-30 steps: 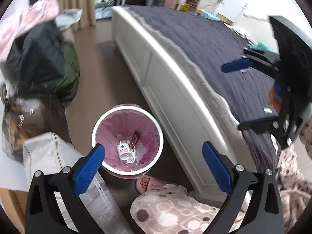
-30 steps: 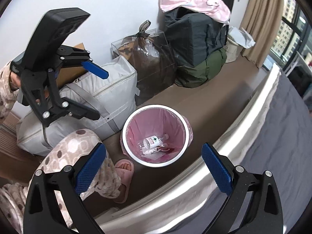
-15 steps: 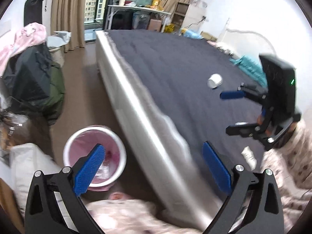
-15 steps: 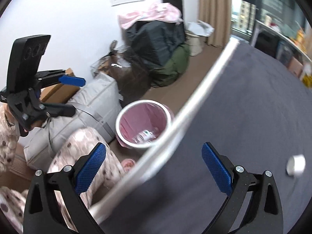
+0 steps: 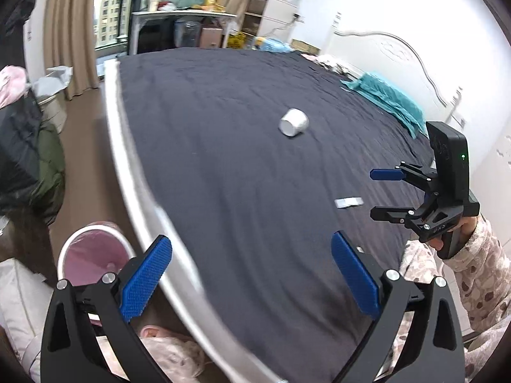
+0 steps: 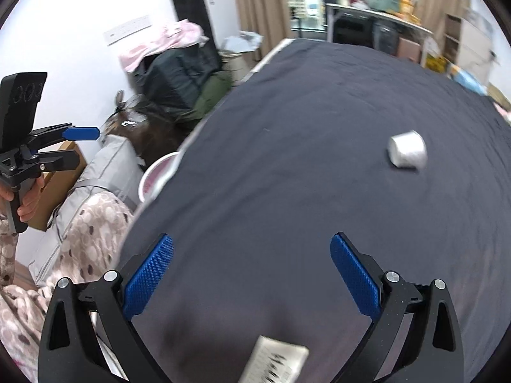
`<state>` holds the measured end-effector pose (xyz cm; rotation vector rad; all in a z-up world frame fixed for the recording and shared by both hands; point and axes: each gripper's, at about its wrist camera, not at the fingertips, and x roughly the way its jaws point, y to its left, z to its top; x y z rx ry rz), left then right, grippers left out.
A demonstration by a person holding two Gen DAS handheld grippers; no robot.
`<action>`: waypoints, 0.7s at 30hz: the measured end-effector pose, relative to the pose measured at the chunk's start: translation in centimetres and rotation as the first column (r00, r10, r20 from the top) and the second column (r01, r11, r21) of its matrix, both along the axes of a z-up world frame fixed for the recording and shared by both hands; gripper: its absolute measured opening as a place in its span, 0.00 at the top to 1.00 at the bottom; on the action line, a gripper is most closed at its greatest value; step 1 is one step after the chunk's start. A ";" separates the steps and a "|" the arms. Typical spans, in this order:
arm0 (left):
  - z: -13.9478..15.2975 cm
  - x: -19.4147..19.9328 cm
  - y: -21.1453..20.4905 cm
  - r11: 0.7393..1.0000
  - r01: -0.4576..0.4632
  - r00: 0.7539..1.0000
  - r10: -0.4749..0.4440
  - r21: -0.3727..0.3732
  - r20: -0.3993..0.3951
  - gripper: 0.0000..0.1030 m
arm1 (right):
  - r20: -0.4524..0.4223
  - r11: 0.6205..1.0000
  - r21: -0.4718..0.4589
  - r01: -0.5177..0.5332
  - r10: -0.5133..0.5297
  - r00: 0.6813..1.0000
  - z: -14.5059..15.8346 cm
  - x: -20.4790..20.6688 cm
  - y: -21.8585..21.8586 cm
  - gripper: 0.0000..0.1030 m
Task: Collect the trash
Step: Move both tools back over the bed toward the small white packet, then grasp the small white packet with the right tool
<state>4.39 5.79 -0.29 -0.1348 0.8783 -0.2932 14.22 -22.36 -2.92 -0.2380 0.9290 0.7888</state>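
Trash bin (image 5: 92, 249) sits beside bed (image 5: 255, 191), cup (image 5: 293, 123) lying apart.

No legible text, brand or number found. The paper slip (image 6: 274, 362) lying on the bed (image 6: 287, 191) carries dark print (blurred, unreadable). Pale markings on the left claw's (image 6: 76, 146) black housing cannot be made out either.

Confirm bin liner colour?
Pink liner inside a white-rimmed bin; clearest in the left wrist view.

Dark-sheeted bed (image 5: 242, 159), white walls (image 5: 367, 16), curtained window (image 5: 111, 9), brown floor (image 5: 86, 146).
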 end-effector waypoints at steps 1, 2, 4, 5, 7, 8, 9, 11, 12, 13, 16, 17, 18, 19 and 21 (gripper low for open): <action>-0.3 0.4 -1.1 1.000 0.008 1.000 -0.008 0.001 -0.005 0.05 | -0.009 1.000 0.003 0.009 -0.009 1.000 -0.2 0.1 -0.9 0.07; -0.6 0.5 -2.1 1.000 0.011 1.000 -0.011 0.002 -0.006 0.05 | -0.018 1.000 0.004 0.018 -0.018 1.000 -0.5 0.2 -2.0 0.07; -1.2 0.9 -3.5 1.000 -0.002 1.000 0.002 0.005 -0.006 0.05 | -0.014 1.000 -0.006 0.029 -0.029 0.999 -0.8 0.4 -3.6 0.07; -1.8 1.1 -4.1 1.000 -0.010 1.000 0.010 0.000 -0.016 0.05 | -0.012 0.999 -0.017 0.035 -0.035 0.999 -1.1 0.6 -4.5 0.07; -2.8 1.4 -5.0 1.000 -0.018 0.999 0.018 -0.019 -0.048 0.05 | -0.017 0.999 -0.030 0.044 -0.044 0.999 -1.6 0.8 -5.7 0.07; -3.2 1.6 -5.3 0.999 -0.023 0.998 0.021 -0.026 -0.063 0.05 | -0.021 0.998 -0.039 0.048 -0.049 0.999 -2.0 1.1 -6.5 0.07; -3.6 1.6 -5.6 0.999 -0.028 0.997 0.026 -0.029 -0.078 0.05 | -0.021 0.998 -0.046 0.052 -0.053 0.998 -2.3 1.2 -7.1 0.07; -4.4 1.9 -6.1 0.999 -0.031 0.994 0.028 -0.025 -0.102 0.05 | -0.023 0.996 -0.066 0.062 -0.064 0.998 -3.2 1.6 -8.1 0.07; -4.7 1.9 -6.3 0.999 -0.032 0.993 0.029 -0.022 -0.111 0.05 | -0.025 0.995 -0.074 0.067 -0.069 0.997 -3.6 1.9 -8.4 0.07; -4.9 2.0 -6.5 0.999 -0.032 0.993 0.030 -0.021 -0.117 0.05 | -0.028 0.994 -0.081 0.071 -0.074 0.997 -4.1 2.2 -8.8 0.07; -5.3 2.3 -6.9 0.999 -0.032 0.989 0.029 -0.018 -0.142 0.05 | -0.035 0.992 -0.103 0.070 -0.074 0.997 -5.7 3.3 -9.2 0.07; -5.4 2.4 -7.0 0.999 -0.032 0.989 0.030 -0.016 -0.146 0.05 | -0.034 0.991 -0.121 0.056 -0.061 0.998 -6.3 3.9 -9.2 0.07; -5.5 2.4 -7.1 0.999 -0.035 0.988 0.032 -0.014 -0.149 0.05 | -0.030 0.987 -0.157 0.032 -0.037 0.999 -6.9 4.5 -9.0 0.07; -5.6 2.4 -7.0 0.999 -0.041 0.987 0.038 -0.014 -0.155 0.05 | -0.026 0.982 -0.187 0.015 -0.021 0.999 -7.4 4.9 -8.7 0.09; -5.8 2.6 -6.9 0.998 -0.055 0.984 0.051 -0.021 -0.168 0.05 | -0.026 0.955 -0.289 -0.061 0.056 0.998 -8.8 6.1 -7.9 0.18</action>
